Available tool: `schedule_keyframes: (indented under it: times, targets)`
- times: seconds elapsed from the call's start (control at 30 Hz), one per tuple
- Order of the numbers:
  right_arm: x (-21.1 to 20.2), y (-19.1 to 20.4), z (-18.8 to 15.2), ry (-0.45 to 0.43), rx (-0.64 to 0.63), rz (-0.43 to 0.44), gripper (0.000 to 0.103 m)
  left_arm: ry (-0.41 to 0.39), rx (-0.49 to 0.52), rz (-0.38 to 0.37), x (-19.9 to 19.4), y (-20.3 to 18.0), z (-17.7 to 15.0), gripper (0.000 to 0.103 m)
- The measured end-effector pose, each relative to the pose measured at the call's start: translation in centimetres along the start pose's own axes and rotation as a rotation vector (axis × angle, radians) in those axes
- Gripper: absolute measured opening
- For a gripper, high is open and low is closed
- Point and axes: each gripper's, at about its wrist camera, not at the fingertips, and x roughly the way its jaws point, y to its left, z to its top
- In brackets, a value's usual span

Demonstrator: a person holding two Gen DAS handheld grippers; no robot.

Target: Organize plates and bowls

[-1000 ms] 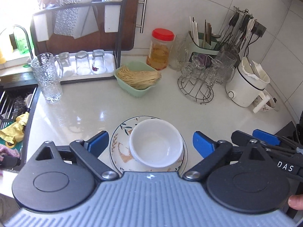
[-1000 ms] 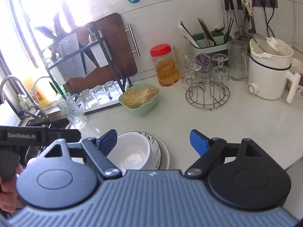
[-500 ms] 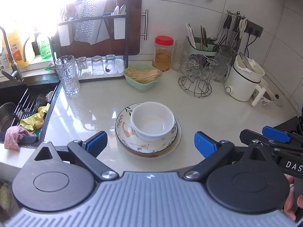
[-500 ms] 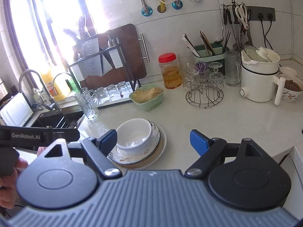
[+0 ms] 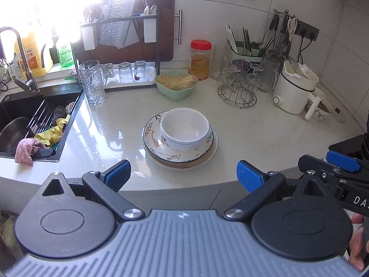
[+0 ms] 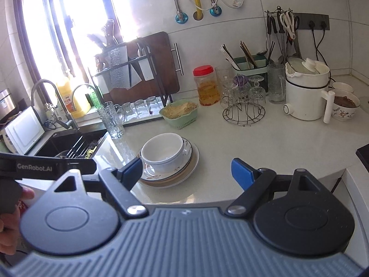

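A white bowl (image 5: 184,131) sits on a floral plate (image 5: 152,138), which lies on a larger cream plate (image 5: 207,159), all stacked on the white counter. The stack also shows in the right wrist view: bowl (image 6: 162,153), floral plate (image 6: 186,152), cream plate (image 6: 193,165). My left gripper (image 5: 183,174) is open and empty, held back over the counter's front edge, short of the stack. My right gripper (image 6: 186,172) is open and empty, to the right of the stack and nearer than it. The right gripper's blue fingertips (image 5: 341,160) show in the left wrist view.
A black sink (image 5: 25,115) with cloths lies at the left. A textured glass (image 5: 92,83), a green basket of noodles (image 5: 176,85), a red-lidded jar (image 5: 200,60), a wire glass rack (image 5: 237,92) and a white cooker (image 5: 295,90) stand behind the stack.
Both grippers have pulled back and up from the stacked bowl and plates, which now look smaller and farther. Both stay open. The stack has not moved.
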Motion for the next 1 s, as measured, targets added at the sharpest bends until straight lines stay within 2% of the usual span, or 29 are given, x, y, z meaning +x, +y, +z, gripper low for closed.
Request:
schedule_keyframes:
  times: [0.5, 1.0]
  targets:
    - [-0.8, 0.5, -0.7, 0.001, -0.015, 0.031, 0.085, -0.003, -0.027, 0.028, -1.2, 0.5, -1.6, 0.1]
    - [-0.7, 0.9, -0.9, 0.003, -0.012, 0.016, 0.085, -0.003, -0.037, 0.031, -1.5, 0.8, -2.1, 0.1]
